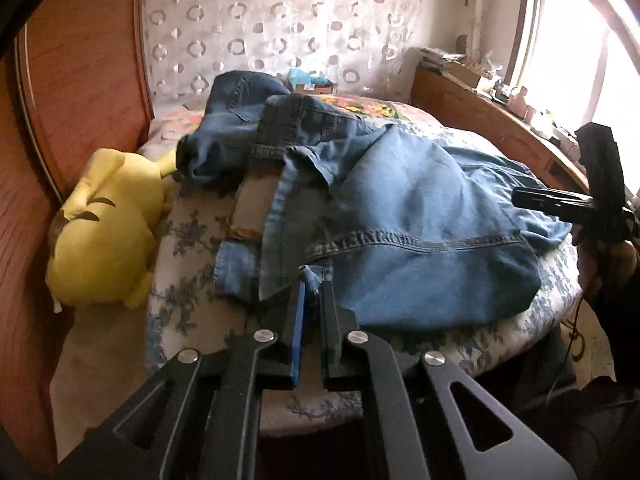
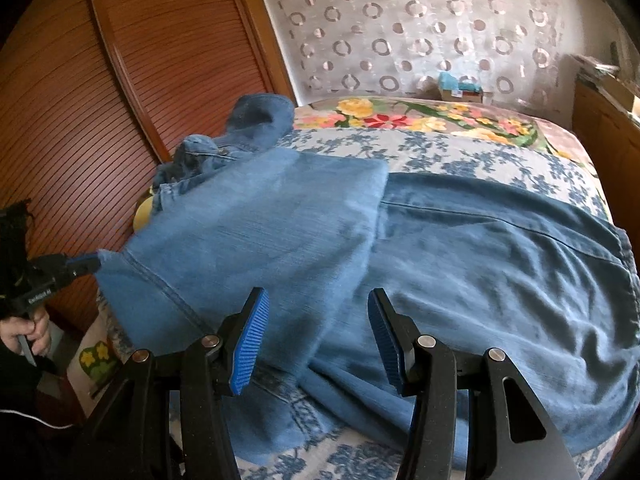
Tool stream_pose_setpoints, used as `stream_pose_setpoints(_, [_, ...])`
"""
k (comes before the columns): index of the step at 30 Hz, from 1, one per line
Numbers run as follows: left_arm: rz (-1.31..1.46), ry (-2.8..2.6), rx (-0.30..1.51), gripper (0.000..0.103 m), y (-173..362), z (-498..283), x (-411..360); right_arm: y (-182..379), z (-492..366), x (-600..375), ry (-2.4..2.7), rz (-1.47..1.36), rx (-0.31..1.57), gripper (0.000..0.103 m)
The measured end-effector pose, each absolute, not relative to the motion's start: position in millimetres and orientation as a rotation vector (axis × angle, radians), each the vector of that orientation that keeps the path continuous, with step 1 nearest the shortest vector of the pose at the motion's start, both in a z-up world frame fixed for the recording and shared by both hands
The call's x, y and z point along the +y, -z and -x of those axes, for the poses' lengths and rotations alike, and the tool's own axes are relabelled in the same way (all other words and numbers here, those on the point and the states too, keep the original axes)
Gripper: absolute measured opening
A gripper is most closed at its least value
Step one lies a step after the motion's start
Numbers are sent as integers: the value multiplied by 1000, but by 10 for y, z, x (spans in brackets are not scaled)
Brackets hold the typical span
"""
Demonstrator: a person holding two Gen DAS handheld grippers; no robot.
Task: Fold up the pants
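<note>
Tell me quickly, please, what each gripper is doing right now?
Left gripper: shut on the hem of the blue denim pants.
Right gripper: open, holding nothing, above the pants.

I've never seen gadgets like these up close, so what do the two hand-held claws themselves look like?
Both are black, angular linkages with triangular cut-outs and round silver pivot pins. The left claw and right claw each end in two flat fingers faced with ribbed blue pads. In the right wrist view the left claw's side carries small white lettering, too small to read, and a thin white cable trails below the bare hand holding it.
</note>
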State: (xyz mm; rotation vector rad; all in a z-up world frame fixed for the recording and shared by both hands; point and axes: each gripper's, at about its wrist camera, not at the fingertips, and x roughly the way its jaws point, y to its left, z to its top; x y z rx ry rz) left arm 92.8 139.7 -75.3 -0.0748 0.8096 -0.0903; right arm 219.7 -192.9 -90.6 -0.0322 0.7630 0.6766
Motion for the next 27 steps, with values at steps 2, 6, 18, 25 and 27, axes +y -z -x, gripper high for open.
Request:
stream_pose_setpoints(2, [86,96,801,19,727,-937,1425,907,-2203,-1926,-684,37,760,53])
stream_pose_setpoints(6, [97,94,762,43,645,-1062,1428,912,-2209,-1970,-689,46,755,53])
stream_pose_setpoints(18, [77,110,773,32,731,-1902,1268,964,-2252,-1970,-640,36,759,53])
stream_pose_setpoints(25, [95,86,855,32,899,-2238,1347,1073,-2349,-1836,-634,52,786,53])
stream_pose_setpoints(27, [94,88,859,30,911,-2258,1352,1098,-2379,-1797,-647,50,794,53])
